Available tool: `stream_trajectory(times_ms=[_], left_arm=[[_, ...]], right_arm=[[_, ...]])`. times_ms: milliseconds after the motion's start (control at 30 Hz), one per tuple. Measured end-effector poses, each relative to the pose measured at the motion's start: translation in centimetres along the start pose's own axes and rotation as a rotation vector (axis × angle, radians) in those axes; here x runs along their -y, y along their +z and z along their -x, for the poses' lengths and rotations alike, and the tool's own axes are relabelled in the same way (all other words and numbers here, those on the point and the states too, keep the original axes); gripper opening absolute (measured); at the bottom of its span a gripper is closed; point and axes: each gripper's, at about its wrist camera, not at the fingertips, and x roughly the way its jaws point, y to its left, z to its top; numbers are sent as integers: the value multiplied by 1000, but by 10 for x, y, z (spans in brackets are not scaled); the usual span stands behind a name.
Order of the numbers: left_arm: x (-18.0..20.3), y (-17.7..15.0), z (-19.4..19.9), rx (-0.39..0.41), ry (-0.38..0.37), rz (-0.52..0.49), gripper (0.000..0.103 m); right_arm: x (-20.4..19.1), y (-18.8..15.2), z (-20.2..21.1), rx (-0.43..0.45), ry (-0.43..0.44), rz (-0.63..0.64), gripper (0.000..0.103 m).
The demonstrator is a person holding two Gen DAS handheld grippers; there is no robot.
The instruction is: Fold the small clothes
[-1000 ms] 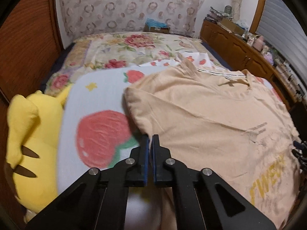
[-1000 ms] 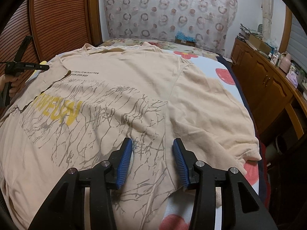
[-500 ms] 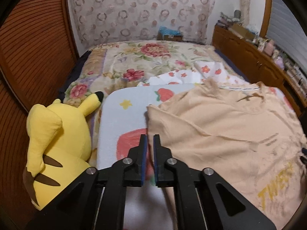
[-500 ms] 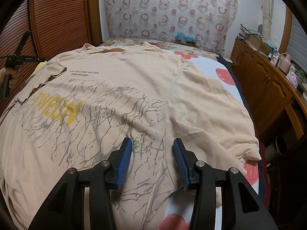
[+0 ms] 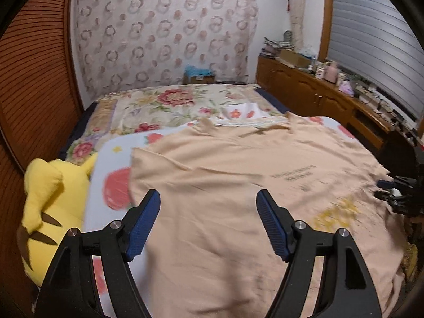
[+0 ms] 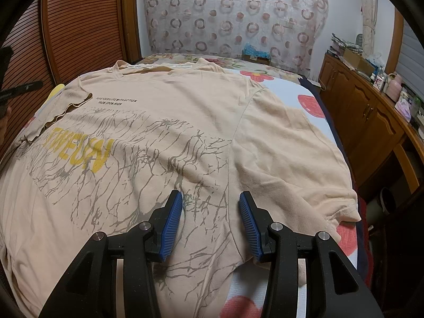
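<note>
A peach T-shirt [image 6: 169,122] with yellow letters and grey crack print lies spread on the bed; its left sleeve is folded in over the chest. In the left wrist view the T-shirt [image 5: 238,175] fills the middle. My left gripper [image 5: 208,209] is open wide and empty above the folded left side. My right gripper [image 6: 210,206] is open over the shirt near the right sleeve seam, holding nothing. The right gripper also shows at the far right of the left wrist view [image 5: 392,193].
A yellow plush toy [image 5: 53,198] sits at the bed's left edge. A strawberry-print blanket [image 5: 114,185] lies under the shirt, a floral quilt [image 5: 169,103] beyond. A wooden cabinet [image 6: 371,116] lines the right side, a slatted wooden door [image 5: 34,79] the left.
My left gripper has opened wide and let go of the shirt's left sleeve, which now lies folded in. It has lifted and swung right. The right gripper has stayed still.
</note>
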Motion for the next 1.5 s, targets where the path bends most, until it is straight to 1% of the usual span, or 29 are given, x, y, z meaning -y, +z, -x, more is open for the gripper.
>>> stream_trajectory(times_ms=[133,233,300,367,533,633,733,867,1067,1100,1133,1167,1200,1233,1267,1300,1400,1500], left_arm=[[29,-13,4,7,-21,-36,76],[44,-22,3,-16,-50,-49,76],[53,-26,0,-35,-65,-69,76],[62,-29,0,-41,-62,-87,76],[73,-34,1,-44,-62,-95,76],[80,-37,4,-42,-56,-104,76],[85,-39,7,-39,-64,-102,76],[92,-42,9,-44,-80,-104,76],[98,-45,8,-56,-90,-112,76],[99,-45,9,-57,-90,-114,76],[99,-45,9,-56,-90,-115,76],[99,-45,9,-56,-88,-115,76],[99,-45,9,-57,-88,-114,76],[99,-46,9,-58,-88,-112,76],[100,-46,9,-59,-87,-112,76],[100,-46,9,-58,-86,-113,76],[99,-47,10,-57,-80,-113,76],[97,-50,10,-61,-75,-109,76]], right_arm=[[6,0,4,12,5,-13,47],[18,-1,13,31,-6,-32,47],[30,-3,19,43,-34,-48,47],[48,-4,25,49,-62,-75,47],[90,-11,28,41,-144,-137,47],[114,-14,24,22,-141,-200,47],[126,-16,21,12,-136,-225,47],[133,-15,9,-15,-118,-252,47],[131,-7,5,-24,-122,-238,47],[128,-8,6,-23,-124,-232,45],[128,-7,6,-21,-131,-222,39],[126,-7,7,-18,-143,-210,25],[124,-8,8,-14,-152,-193,14],[122,-9,9,-12,-154,-181,8],[121,-9,10,-6,-167,-172,5],[119,-10,10,-6,-166,-157,4],[115,-9,14,15,-186,-129,3],[113,-4,25,62,-175,-135,3]])
